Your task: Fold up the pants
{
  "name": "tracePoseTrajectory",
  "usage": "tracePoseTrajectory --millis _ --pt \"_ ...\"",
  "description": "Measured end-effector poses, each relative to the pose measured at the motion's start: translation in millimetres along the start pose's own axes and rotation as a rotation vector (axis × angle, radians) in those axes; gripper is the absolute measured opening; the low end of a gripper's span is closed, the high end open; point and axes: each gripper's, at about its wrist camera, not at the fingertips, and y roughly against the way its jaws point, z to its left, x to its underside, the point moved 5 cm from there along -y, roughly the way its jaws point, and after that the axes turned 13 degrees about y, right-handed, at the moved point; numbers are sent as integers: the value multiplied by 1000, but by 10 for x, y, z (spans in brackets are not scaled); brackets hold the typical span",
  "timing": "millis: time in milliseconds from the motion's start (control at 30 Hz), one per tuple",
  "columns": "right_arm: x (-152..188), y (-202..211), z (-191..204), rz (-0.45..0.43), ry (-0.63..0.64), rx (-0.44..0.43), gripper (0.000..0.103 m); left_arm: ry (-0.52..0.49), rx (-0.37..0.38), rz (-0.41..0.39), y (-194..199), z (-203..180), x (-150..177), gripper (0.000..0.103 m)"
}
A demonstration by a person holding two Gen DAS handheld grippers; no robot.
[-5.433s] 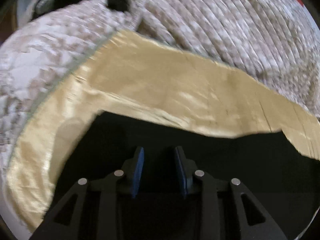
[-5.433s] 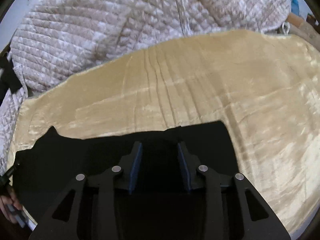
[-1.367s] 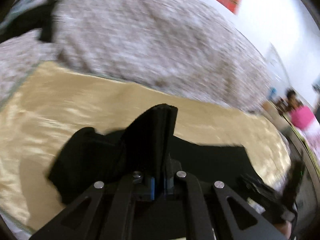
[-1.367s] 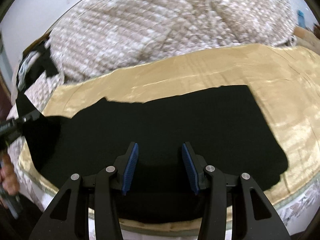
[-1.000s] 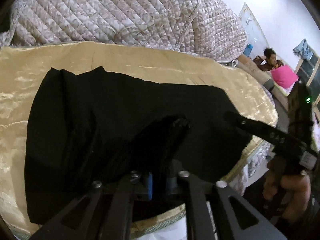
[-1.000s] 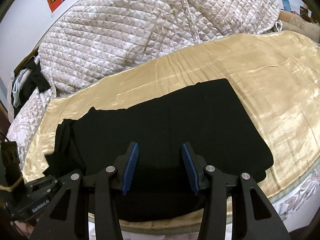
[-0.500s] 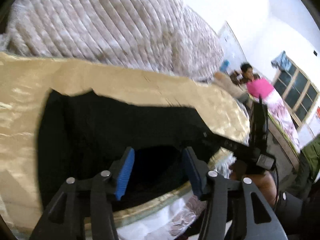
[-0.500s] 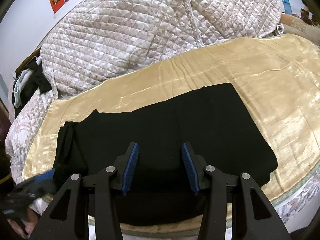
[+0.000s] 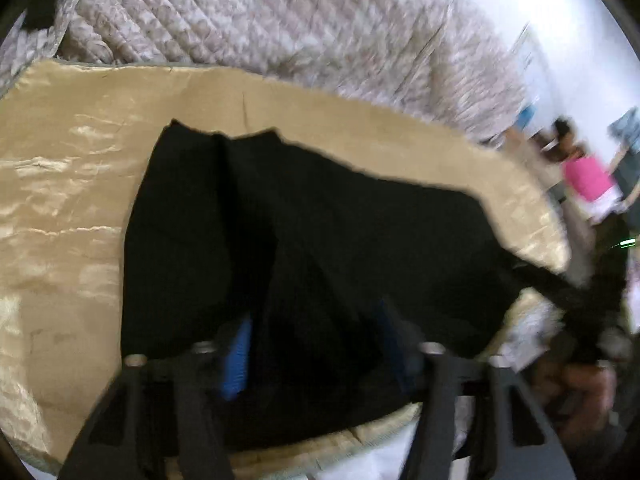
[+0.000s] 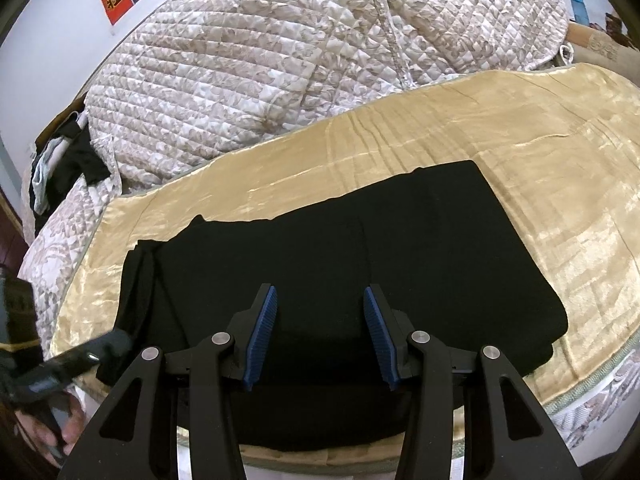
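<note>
**Pants flat on bed, both grippers free**

Black fabric pants [image 10: 344, 264] lie folded on gold satin bedspread [image 10: 560, 152], near bed's front edge, w/ a bunched fold at the left end. Quilted beige comforter [image 10: 280, 64] piled behind. Right gripper [image 10: 322, 336]: blue pads spread, nothing pinched, hovering over the pants. Left gripper [image 9: 316, 352]: jaws closing, blurred; black cloth sits between them, pads not pressing on it.

A bed is covered by a shiny gold satin blanket [image 10: 540, 128], on which black pants [image 10: 360, 248] lie folded flat near the front edge, with a quilted beige-and-white comforter [image 10: 300, 52] heaped behind and dark clothes [image 10: 76, 160] piled at the far left corner.
</note>
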Motion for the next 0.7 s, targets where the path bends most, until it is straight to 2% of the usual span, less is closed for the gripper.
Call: tracePoseTrajectory --millis 33,67,133,233,300,367,400,433,467,567,700 --pt "4 -1 -11 1 -4 1 46 -18 -38 -10 -34 -40 -39 30" --pt "5 -1 -19 2 -9 2 46 -14 -32 -3 -45 -65 -71 19" --pt "6 9 -31 -3 -13 6 46 5 22 2 -39 -158 -180 12" --pt "6 11 -33 -5 -13 6 46 9 157 -41 89 -422 -431 12" --pt "6 12 -29 -3 -10 4 46 32 247 -68 196 -546 -604 23" --pt "1 10 -23 -3 -9 -2 46 48 313 -103 343 -563 -714 47" --pt "0 6 -19 -2 -8 -10 46 50 318 -131 418 -548 -750 52" --pt "1 -1 -13 -1 -8 -20 46 51 311 -159 490 -491 -774 57" --pt "1 -6 -1 0 -6 -31 46 52 289 -183 551 -412 -776 57" --pt "0 -30 51 2 -6 -80 46 62 169 -218 614 -77 -724 57" --pt "18 -114 183 26 -26 -209 46 111 16 -190 500 383 -520 57"
